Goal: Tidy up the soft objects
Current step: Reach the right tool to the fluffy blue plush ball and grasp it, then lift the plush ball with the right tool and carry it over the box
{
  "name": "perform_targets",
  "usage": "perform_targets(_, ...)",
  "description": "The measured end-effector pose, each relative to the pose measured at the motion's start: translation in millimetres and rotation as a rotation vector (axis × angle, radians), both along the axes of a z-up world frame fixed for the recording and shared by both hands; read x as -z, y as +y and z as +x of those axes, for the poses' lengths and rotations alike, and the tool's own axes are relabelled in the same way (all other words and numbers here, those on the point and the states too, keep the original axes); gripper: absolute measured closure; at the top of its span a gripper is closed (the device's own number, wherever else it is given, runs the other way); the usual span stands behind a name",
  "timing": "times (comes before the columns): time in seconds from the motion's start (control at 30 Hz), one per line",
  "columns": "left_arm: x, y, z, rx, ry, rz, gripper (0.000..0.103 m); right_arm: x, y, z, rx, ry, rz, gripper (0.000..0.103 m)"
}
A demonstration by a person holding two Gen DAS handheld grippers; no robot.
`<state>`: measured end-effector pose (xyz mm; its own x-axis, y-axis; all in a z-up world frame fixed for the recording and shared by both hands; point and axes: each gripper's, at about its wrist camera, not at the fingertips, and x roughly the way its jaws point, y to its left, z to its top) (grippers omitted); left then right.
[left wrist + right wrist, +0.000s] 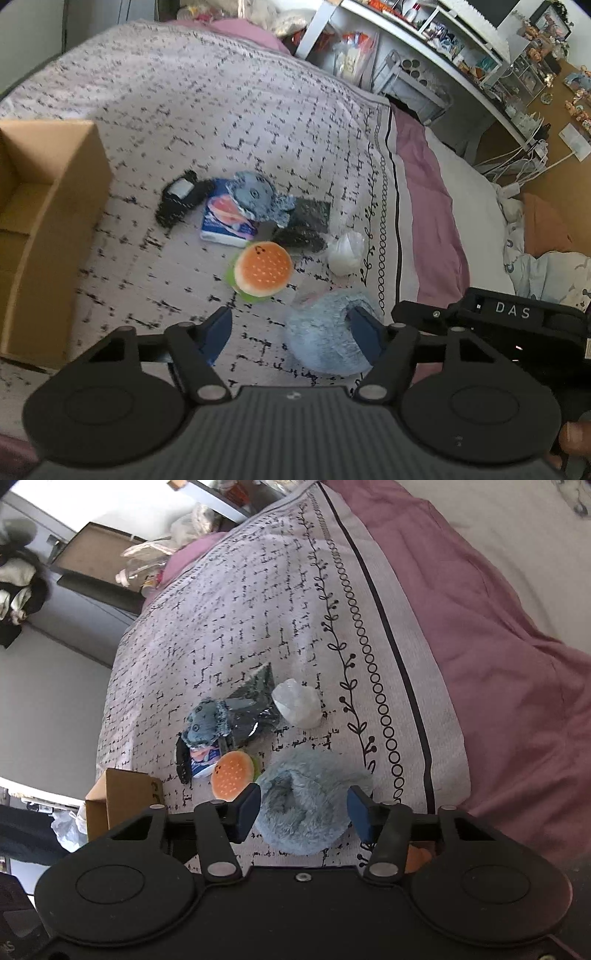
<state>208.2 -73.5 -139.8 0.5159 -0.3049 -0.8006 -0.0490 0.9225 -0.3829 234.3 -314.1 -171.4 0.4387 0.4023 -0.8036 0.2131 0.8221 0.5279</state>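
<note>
Straddling a fluffy blue plush [306, 801], the right claw [303, 808] stands partly open, its left pad touching the pile, its right pad just apart. The left claw [291, 336], wider, hangs over bare blanket [184, 110]; its right pad sits against the same plush [325, 343]. Just beyond lies a burger plush [263, 269], then a tight cluster: tissue pack [227, 221], grey plush [255, 195], black pouch [181, 199], dark packet [306, 225], white bundle [345, 253]. An open cardboard box [55, 236] borders the blanket's left side; the patterned hem [380, 686] bounds its right. Far blanket lies free.
</note>
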Motion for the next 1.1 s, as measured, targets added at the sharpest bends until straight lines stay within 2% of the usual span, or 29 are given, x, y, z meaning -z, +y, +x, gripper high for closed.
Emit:
perform_targets(0.23,16,-10,16,0.009,0.028,-0.034,0.039,16,2,11,-0.010,0.045,0.021,0.057)
perform_targets(0.37,27,-16,23,0.012,0.057,-0.058,0.048,27,0,18,0.012,0.080,0.038,0.057)
perform_targets(0.43,33,-17,26,0.007,0.079,-0.080,0.050,32,-1,21,0.020,0.101,0.050,0.057)
perform_targets(0.63,48,-20,32,-0.013,0.111,-0.111,0.051,45,2,25,0.033,0.134,0.040,0.057)
perform_targets(0.7,54,-21,33,-0.017,0.128,-0.124,0.058,49,5,27,0.034,0.145,0.032,0.060)
perform_targets(0.77,60,-20,33,-0.027,0.135,-0.157,0.073,58,6,29,0.043,0.187,0.059,0.063)
perform_targets(0.9,59,-21,30,-0.050,0.115,-0.168,0.076,53,10,28,0.042,0.151,0.043,0.068)
perform_targets(1.1,39,-13,22,-0.065,0.058,-0.161,0.077,35,18,20,0.005,0.072,0.051,0.069)
